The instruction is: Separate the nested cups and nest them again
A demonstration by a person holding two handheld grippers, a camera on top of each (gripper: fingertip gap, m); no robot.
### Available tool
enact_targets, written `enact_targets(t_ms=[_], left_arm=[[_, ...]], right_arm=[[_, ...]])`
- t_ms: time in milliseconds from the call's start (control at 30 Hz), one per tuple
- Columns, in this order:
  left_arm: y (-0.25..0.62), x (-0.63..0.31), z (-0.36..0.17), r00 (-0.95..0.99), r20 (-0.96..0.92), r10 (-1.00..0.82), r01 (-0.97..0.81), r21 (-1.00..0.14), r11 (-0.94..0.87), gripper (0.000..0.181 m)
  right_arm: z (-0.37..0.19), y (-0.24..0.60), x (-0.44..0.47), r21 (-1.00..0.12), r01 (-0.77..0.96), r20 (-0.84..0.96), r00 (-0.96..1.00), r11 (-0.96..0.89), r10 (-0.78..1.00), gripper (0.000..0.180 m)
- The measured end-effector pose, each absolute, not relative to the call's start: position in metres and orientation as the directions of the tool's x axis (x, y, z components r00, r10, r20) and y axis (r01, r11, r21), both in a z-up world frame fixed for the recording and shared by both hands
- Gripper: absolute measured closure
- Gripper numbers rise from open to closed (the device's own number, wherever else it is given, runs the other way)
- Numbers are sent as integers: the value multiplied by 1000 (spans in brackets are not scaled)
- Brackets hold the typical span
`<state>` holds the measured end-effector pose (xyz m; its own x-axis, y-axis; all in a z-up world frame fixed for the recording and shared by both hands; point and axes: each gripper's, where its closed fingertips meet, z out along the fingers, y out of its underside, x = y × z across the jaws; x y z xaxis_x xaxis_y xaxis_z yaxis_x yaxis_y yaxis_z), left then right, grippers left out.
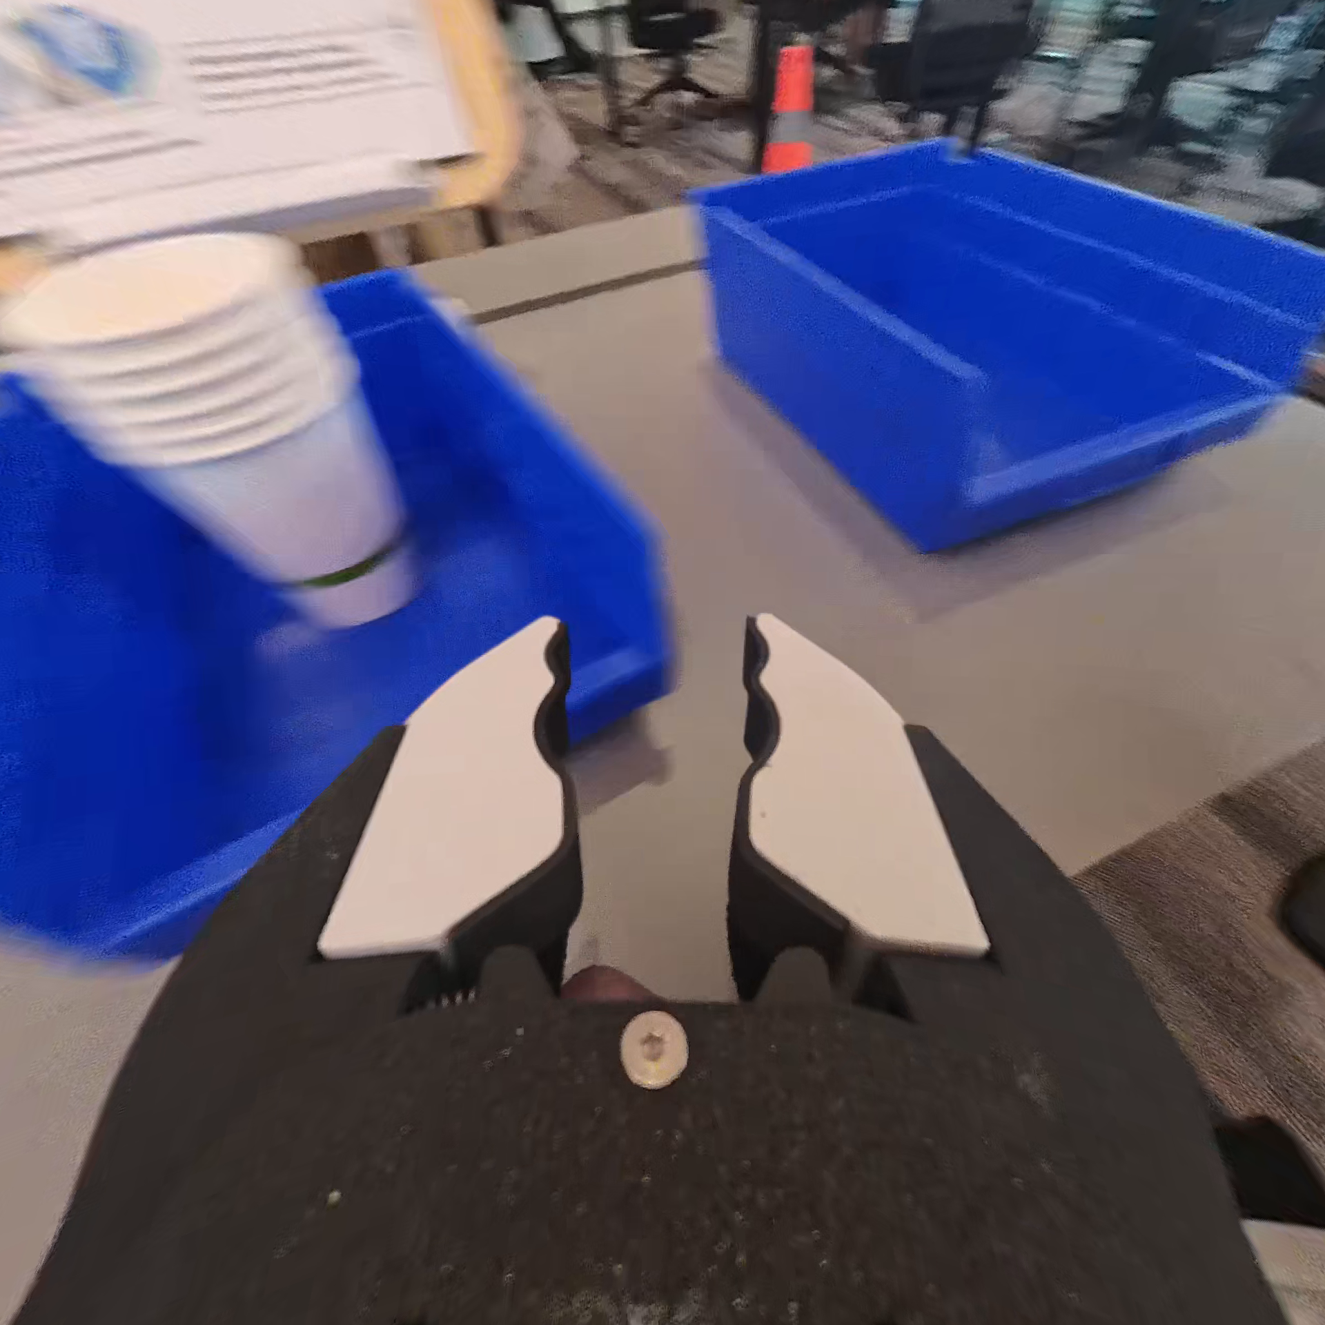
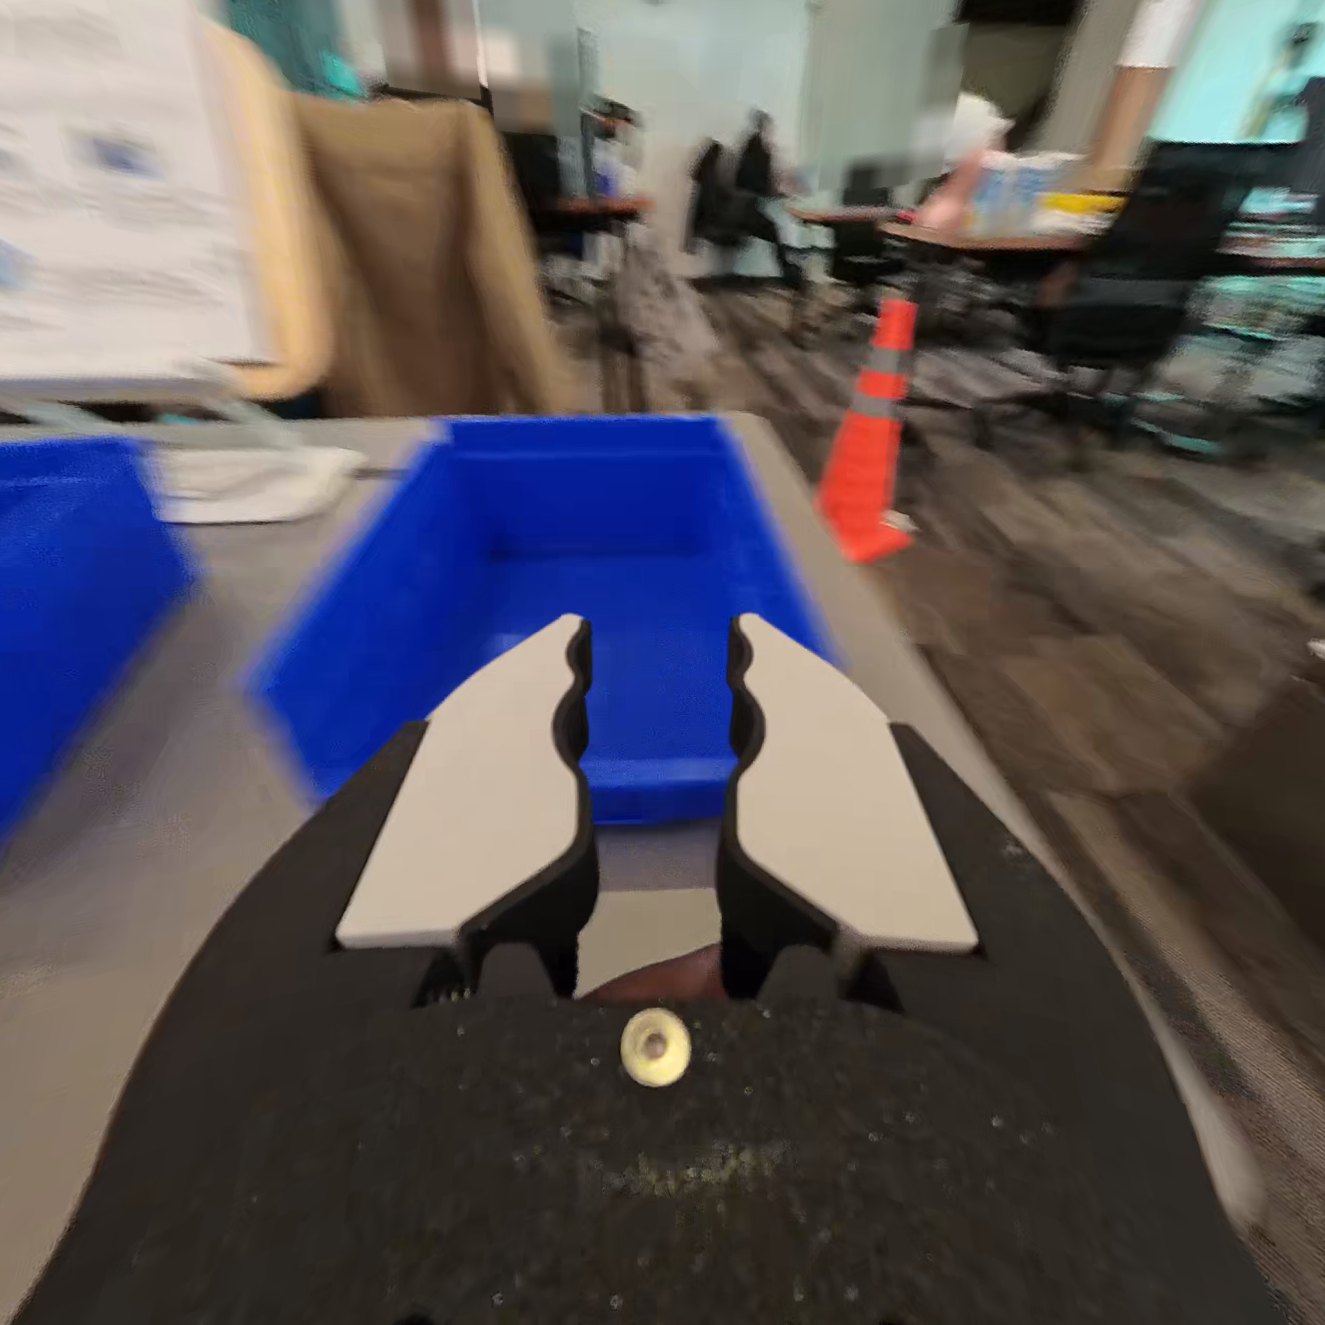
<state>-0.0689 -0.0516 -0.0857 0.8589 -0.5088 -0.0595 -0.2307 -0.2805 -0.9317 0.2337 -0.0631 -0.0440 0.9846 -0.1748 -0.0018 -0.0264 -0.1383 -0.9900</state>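
Observation:
A stack of several nested white paper cups (image 1: 215, 430) stands upright in a blue bin (image 1: 502, 516) at the left of the grey table (image 1: 753, 502). My left gripper (image 1: 656, 634) is open and empty, above the table just right of that bin's front corner, with the cups ahead to its left. A second blue bin (image 1: 1004, 373) sits to the right and looks empty. In the right wrist view my right gripper (image 2: 659, 631) is open and empty, over the near end of the empty blue bin (image 2: 573, 545). The edge of the other bin (image 2: 72, 573) shows at left.
An orange traffic cone (image 2: 871, 444) stands on the floor beyond the table's right edge; it also shows in the left wrist view (image 1: 791, 107). A white crumpled item (image 2: 251, 480) lies at the table's back. A white board (image 1: 215, 107) and brown cloth (image 2: 416, 272) stand behind. Chairs and tables lie farther back.

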Motion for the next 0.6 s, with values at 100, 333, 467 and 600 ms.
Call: enact_targets(t_ms=[100, 333, 467, 600], left_arm=[[-39, -183, -77, 956, -65, -285, -158, -935, -318, 133], [3, -281, -99, 996, 46, -82, 13, -930, -368, 117], [27, -271, -123, 993, 51, -108, -1, -901, -434, 120], [41, -262, -135, 990, 81, -119, 17, -884, -467, 138]], right_arm=[[-49, -49, 90, -982, -92, -118, 980, -164, 159, 138], [-117, 14, -71, -945, 38, -60, 956, -324, 288, 115], [-127, 38, -74, -930, 6, -87, 967, -367, 238, 116], [-136, 47, -84, -907, -24, -146, 954, -421, 260, 127]])
